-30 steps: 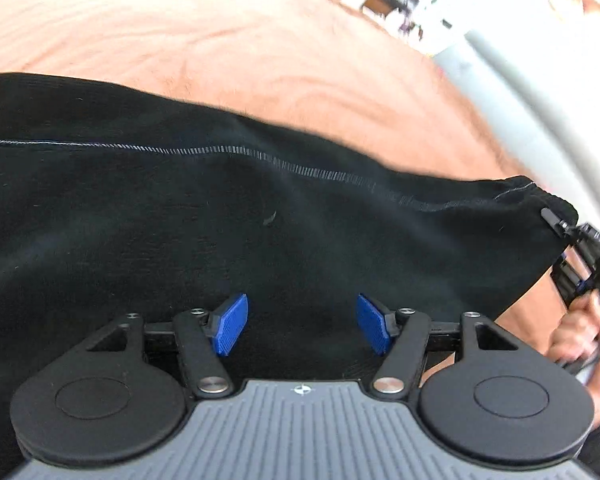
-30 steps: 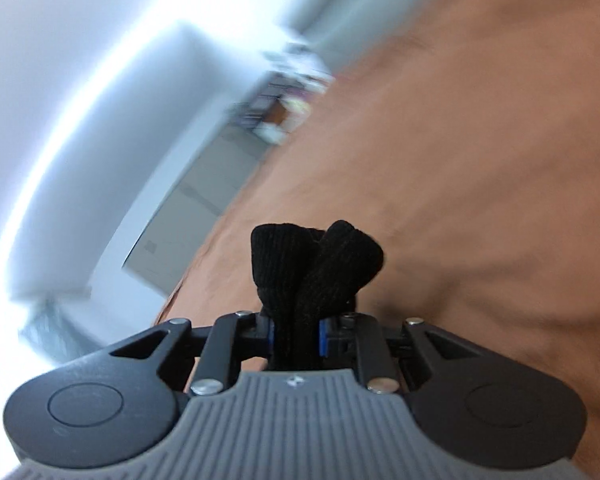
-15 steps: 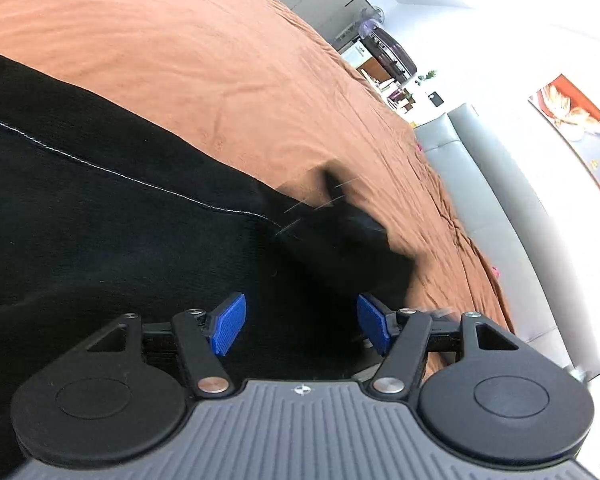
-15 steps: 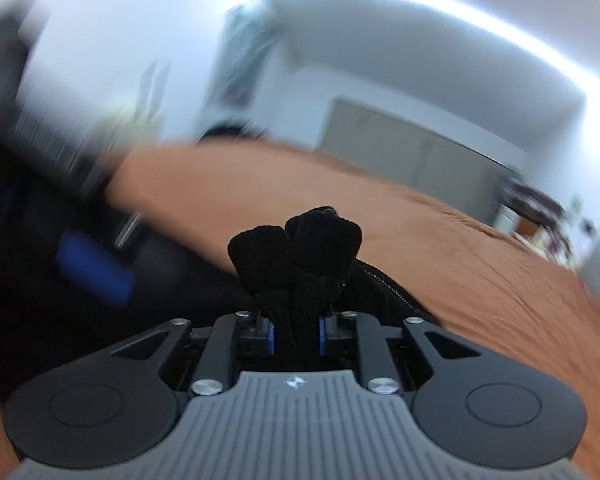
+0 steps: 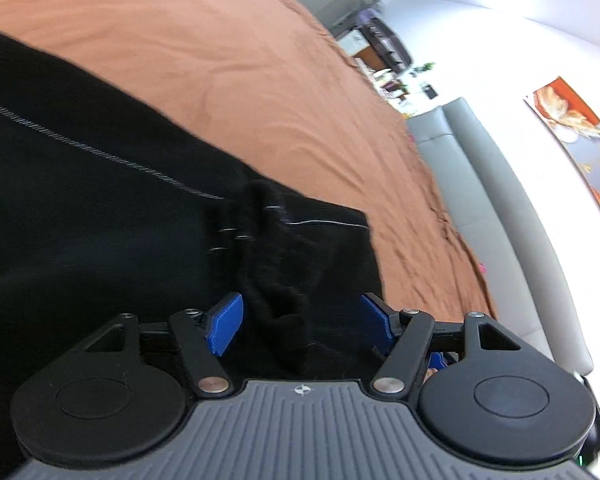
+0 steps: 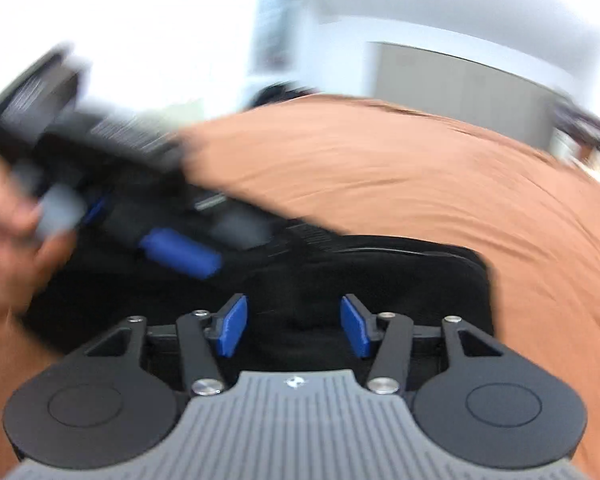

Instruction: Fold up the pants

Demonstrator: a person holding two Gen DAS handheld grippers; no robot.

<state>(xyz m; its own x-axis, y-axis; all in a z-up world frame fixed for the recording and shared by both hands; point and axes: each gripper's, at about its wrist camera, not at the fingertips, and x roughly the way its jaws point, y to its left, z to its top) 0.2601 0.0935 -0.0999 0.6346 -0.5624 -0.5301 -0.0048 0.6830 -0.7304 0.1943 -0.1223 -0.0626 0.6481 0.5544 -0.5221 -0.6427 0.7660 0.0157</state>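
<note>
Black pants [image 5: 100,208] spread across the brown bedspread [image 5: 228,64], one end bunched up. Left hand-held gripper [image 5: 300,322] spread wide over that bunch, gripping nothing. Right hand-held gripper [image 6: 293,326] likewise gaping and empty above the pants [image 6: 380,280]. Grey headboard [image 5: 500,208] beyond the bedspread.

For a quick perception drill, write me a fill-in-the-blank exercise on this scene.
1. The black fabric pants lie on a bedcover coloured ____.
2. The right gripper has its blue-padded fingers ____, gripping nothing.
3. The left gripper is ____ too, with a fold of pants between its fingers.
4. A thin ____ stitch line runs along the pants.

Missing words: orange-brown; open; open; white
</note>
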